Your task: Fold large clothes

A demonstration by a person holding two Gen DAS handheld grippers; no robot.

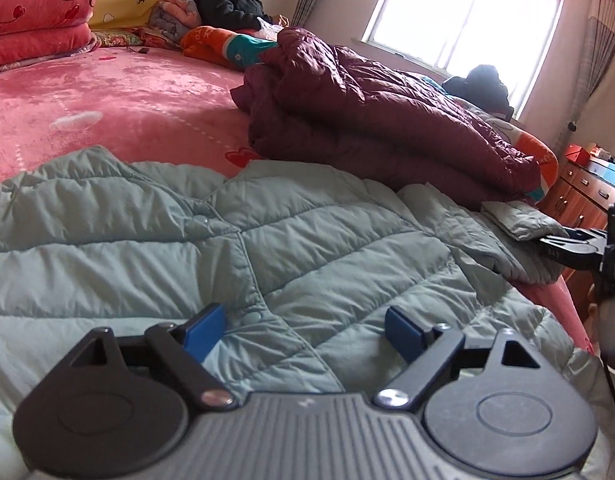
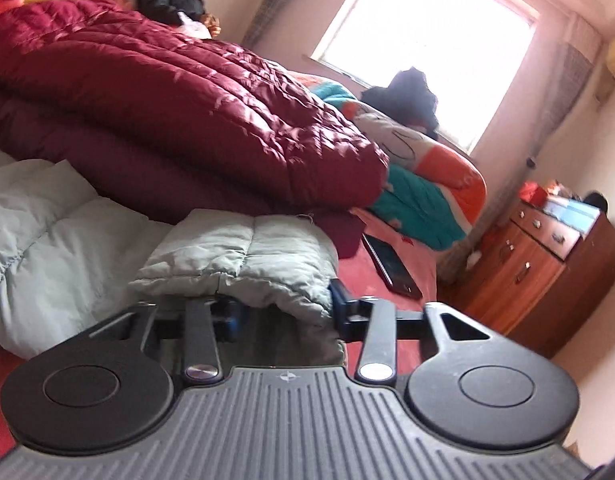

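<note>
A pale green quilted jacket [image 1: 267,240] lies spread on the pink bed. My left gripper [image 1: 303,330] hovers just over its body, blue pads wide apart and holding nothing. My right gripper [image 2: 283,308] has its jaws around the jacket's sleeve cuff [image 2: 243,260], with the padded cuff filling the gap between the pads. That cuff [image 1: 519,216] and the right gripper [image 1: 563,246] also show at the right edge of the left wrist view.
A folded maroon down coat [image 1: 367,116] lies just behind the jacket. A black phone [image 2: 391,266] lies on the bed by the cuff. A person [image 1: 235,0] sits at the headboard. A wooden dresser [image 2: 547,268] stands right of the bed.
</note>
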